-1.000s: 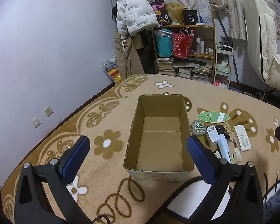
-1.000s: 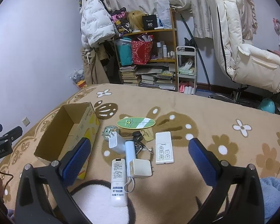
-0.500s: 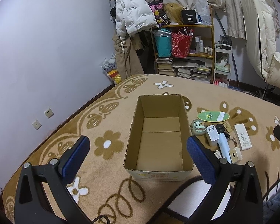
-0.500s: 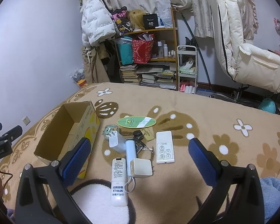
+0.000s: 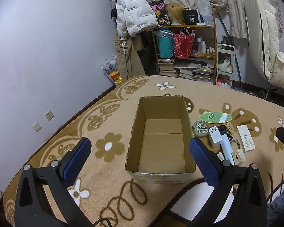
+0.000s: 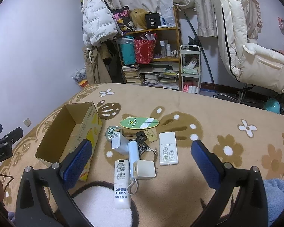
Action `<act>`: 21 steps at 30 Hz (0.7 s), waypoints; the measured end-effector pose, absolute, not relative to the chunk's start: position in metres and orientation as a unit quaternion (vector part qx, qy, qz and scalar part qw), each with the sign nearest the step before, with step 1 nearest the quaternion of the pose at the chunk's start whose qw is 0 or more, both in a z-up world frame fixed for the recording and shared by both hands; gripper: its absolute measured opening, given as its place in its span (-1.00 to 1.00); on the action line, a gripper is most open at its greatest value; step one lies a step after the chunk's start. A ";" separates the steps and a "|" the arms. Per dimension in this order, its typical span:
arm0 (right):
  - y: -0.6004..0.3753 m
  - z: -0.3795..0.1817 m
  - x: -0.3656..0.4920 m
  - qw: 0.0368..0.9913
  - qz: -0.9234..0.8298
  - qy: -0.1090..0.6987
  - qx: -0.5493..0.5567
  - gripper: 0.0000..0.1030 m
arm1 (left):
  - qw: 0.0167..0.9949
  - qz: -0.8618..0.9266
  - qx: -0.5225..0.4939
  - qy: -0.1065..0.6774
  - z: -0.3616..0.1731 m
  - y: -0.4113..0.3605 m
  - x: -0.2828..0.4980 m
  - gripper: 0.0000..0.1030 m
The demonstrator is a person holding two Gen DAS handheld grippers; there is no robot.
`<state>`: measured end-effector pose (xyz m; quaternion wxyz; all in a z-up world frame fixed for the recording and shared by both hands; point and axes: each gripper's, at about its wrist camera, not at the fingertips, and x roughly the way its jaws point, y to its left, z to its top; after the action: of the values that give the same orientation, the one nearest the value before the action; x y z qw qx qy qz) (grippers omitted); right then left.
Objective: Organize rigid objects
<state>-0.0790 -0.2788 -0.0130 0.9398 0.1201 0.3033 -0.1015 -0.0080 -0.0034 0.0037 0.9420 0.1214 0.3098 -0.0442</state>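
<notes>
A: Where's the cardboard box [image 5: 161, 138] from where you stand?

B: On the flowered carpet [image 5: 108, 147], open at the top, nothing inside it; the left gripper [image 5: 140, 157] hangs over its near end, jaws spread wide, grasping nothing.

A: And the things to sort?

B: All to the right of the box, on the carpet; a green oval board [image 6: 139, 122] farthest back; a small round case [image 6: 113, 130] just beside the box; a white plug [image 6: 117, 141] touching that case; a pale blue tube [image 6: 133, 151] and a bunch of keys [image 6: 142, 141] next to it.

A: Nearer us?

B: A white remote [image 6: 122, 184], a white charger block [image 6: 144, 169] against the tube's near end, and a flat white button panel [image 6: 168, 148] farther right of the box; the right gripper [image 6: 141, 164] hovers above them, released, fingers wide apart, holding nothing.
</notes>
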 end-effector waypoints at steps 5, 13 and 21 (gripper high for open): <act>-0.279 -0.013 -0.079 0.939 -0.102 0.304 0.121 1.00 | 0.942 -0.044 0.121 0.310 0.003 -0.003 -0.008 0.99; -0.279 -0.013 -0.078 0.939 -0.102 0.305 0.121 1.00 | 0.942 -0.044 0.122 0.310 0.003 -0.003 -0.008 0.99; -0.277 -0.017 -0.079 0.940 -0.103 0.305 0.115 1.00 | 0.941 -0.043 0.126 0.310 0.002 -0.002 -0.007 0.99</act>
<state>-0.0790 -0.2769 -0.0166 0.9399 0.1150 0.3045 -0.1031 -0.0070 -0.0023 0.0021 0.9414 0.1257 0.3101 -0.0432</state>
